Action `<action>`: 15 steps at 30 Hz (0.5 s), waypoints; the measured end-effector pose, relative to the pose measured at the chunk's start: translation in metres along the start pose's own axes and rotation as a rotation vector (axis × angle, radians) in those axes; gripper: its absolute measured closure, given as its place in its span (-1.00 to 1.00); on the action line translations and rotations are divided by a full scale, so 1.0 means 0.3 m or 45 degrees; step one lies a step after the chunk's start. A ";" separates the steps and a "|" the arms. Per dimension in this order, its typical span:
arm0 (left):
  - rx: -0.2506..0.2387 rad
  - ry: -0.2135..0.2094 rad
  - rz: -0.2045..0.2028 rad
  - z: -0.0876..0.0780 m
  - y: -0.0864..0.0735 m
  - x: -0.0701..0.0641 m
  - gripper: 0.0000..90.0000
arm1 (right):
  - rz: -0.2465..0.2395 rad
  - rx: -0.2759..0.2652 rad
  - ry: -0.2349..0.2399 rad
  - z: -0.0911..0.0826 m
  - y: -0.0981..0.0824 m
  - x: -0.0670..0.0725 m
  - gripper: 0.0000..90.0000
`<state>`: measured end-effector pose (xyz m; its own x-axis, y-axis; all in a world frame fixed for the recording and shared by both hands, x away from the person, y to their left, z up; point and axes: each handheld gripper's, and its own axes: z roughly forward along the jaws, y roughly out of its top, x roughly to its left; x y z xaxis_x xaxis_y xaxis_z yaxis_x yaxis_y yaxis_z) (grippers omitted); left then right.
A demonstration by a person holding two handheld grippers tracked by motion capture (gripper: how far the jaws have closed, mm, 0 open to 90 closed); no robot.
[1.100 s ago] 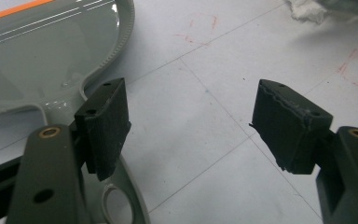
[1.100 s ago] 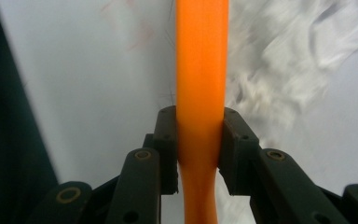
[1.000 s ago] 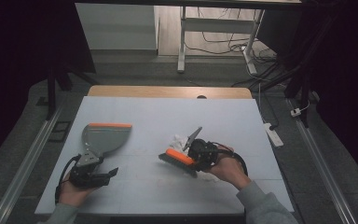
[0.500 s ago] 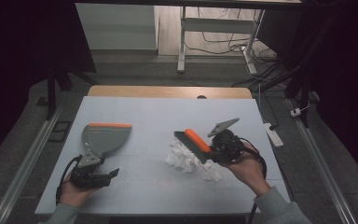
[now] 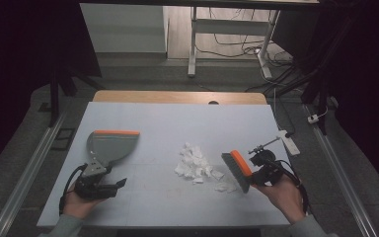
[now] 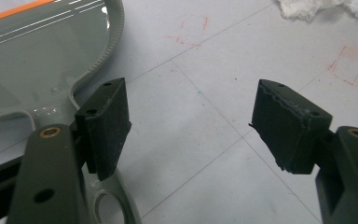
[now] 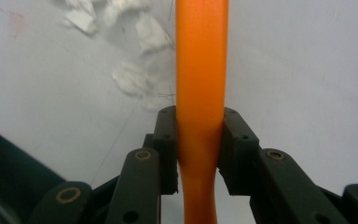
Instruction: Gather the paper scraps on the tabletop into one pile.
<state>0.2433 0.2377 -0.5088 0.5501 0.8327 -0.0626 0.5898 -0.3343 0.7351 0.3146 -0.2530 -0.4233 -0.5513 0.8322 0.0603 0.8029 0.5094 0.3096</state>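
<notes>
A grey dustpan with an orange lip lies on the table's left side, its handle pointing toward my left gripper. In the left gripper view that gripper stands open over bare table, with the dustpan just to the left of its left jaw. My right gripper is shut on a brush with an orange back and dark bristles. The brush stands just right of a pile of white paper scraps. In the right gripper view the jaws clamp the orange handle, with scraps beyond on the left.
The pale table top has a wooden strip along its far edge. A small white object lies at the right edge. A few loose scraps rest by the bristles. Metal rails run along both sides of the table.
My right hand has carried the brush from the left of the paper pile across to its right side, uncovering the scraps. The left hand and dustpan have stayed put.
</notes>
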 end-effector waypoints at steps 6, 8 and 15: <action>0.010 0.003 0.002 0.004 -0.001 -0.001 -0.38 | 0.049 0.065 0.055 0.049 -0.018 0.002 0.57; 0.005 0.006 -0.004 0.002 -0.001 0.001 -0.38 | 0.051 0.043 0.080 0.059 -0.007 0.014 0.57; 0.006 0.007 -0.002 0.003 0.000 0.001 -0.38 | 0.029 0.039 0.099 0.104 0.067 0.061 0.57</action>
<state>0.2441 0.2376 -0.5095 0.5458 0.8358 -0.0598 0.5933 -0.3351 0.7319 0.3278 -0.2206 -0.4455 -0.5480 0.8246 0.1407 0.8211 0.4982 0.2785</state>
